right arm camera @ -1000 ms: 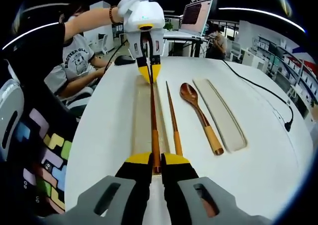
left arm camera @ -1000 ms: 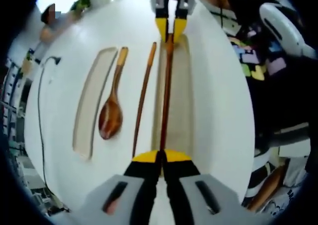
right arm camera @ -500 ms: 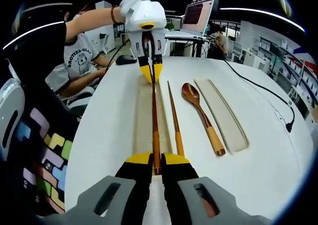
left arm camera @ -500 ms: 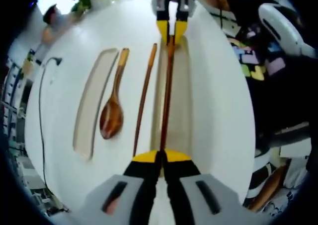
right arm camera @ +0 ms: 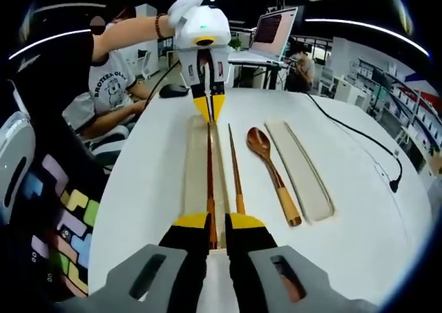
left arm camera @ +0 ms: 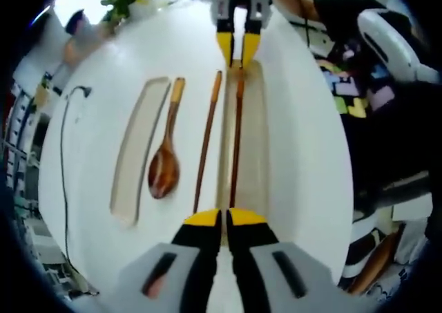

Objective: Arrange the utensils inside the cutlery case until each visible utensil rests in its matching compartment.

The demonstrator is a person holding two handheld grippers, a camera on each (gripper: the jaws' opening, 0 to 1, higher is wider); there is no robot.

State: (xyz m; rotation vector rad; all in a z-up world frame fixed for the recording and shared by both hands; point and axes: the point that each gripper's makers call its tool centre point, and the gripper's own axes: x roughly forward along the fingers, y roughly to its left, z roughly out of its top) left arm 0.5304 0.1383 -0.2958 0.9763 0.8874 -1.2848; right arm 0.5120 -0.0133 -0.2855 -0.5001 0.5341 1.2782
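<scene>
Table [left arm camera: 297,154]: white, rounded, carrying all items below.

Case [left arm camera: 252,154]: long beige tray, lying lengthwise between the two grippers. Seen also in the right gripper view [right arm camera: 195,168].

Chopstick, first [left arm camera: 236,140]: dark brown, lying inside the case along its length. One end sits between the left gripper's jaws, the other just short of the right gripper's tips. In the right gripper view [right arm camera: 209,182] its near end lies in the gap between that gripper's jaws.

Chopstick, second [left arm camera: 206,144]: brown with a lighter end, on the bare table just beside the case, roughly parallel to the first. Right gripper view [right arm camera: 234,168].

Spoon [left arm camera: 166,164]: wooden, glossy bowl, pale handle tip, on the table between the second chopstick and the lid. Right gripper view [right arm camera: 271,171].

Lid [left arm camera: 138,150]: flat beige strip, on the table beyond the spoon, apart from the case. Right gripper view [right arm camera: 298,168].

Left gripper [left arm camera: 224,220]: yellow-tipped black jaws, a narrow gap between them, the chopstick end in that gap; whether they pinch it cannot be told. Seen from the far end [right arm camera: 208,109], tips close together above the case.

Right gripper [right arm camera: 210,223]: jaws slightly parted, a gap on each side of the chopstick end. Seen from the far end [left arm camera: 235,47], tips apart, above the far end of the case.

Cable [left arm camera: 65,168]: black, along the table edge.

Laptop [right arm camera: 275,26]: open, on a desk behind.

Person [right arm camera: 103,71]: seated beside the table, hand on the left gripper.
</scene>
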